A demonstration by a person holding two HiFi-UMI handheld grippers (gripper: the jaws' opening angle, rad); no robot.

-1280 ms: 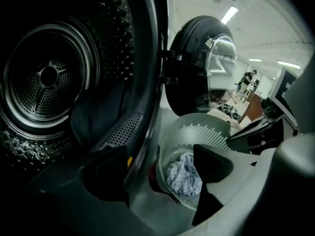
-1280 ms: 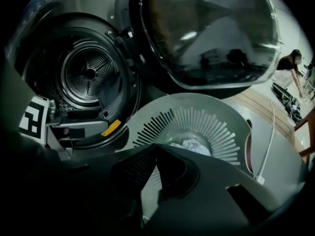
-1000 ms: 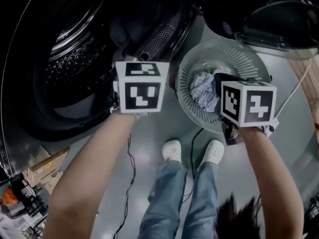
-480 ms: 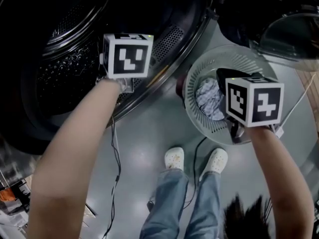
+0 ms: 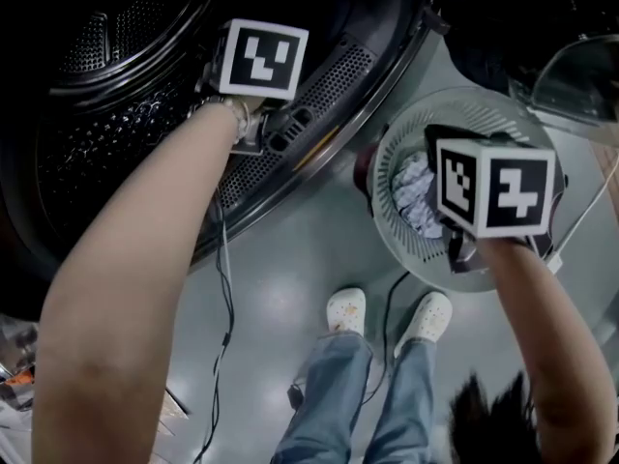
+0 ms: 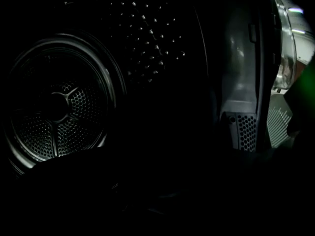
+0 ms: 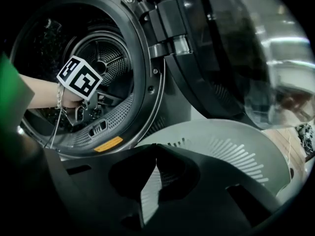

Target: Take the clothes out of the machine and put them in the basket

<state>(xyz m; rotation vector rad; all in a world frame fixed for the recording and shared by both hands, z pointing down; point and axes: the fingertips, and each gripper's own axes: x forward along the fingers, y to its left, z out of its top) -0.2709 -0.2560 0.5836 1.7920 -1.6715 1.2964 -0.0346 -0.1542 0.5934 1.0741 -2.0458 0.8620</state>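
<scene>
Black right gripper (image 7: 155, 151) jaws meet, empty, over the basket (image 5: 464, 114). Left gripper (image 5: 253, 124), inside the machine (image 6: 59, 112), has just been opening its jaws; darkness hides them. Only the head view shows clothes (image 5: 414, 193) in the basket.

The drum (image 6: 59, 114) is perforated metal with a dull sheen, and its holes catch the light. The door (image 7: 231, 48) has a glossy, reflective glass bowl set in smooth dark plastic. The basket (image 5: 401, 235) is pale matt plastic with slotted walls, and the clothes (image 5: 416, 196) in it are crumpled pale cloth. The right gripper (image 7: 156, 146) is matt black plastic. The floor (image 5: 290, 259) is smooth, grey and faintly glossy. The jeans (image 5: 329, 394) are blue denim.
</scene>
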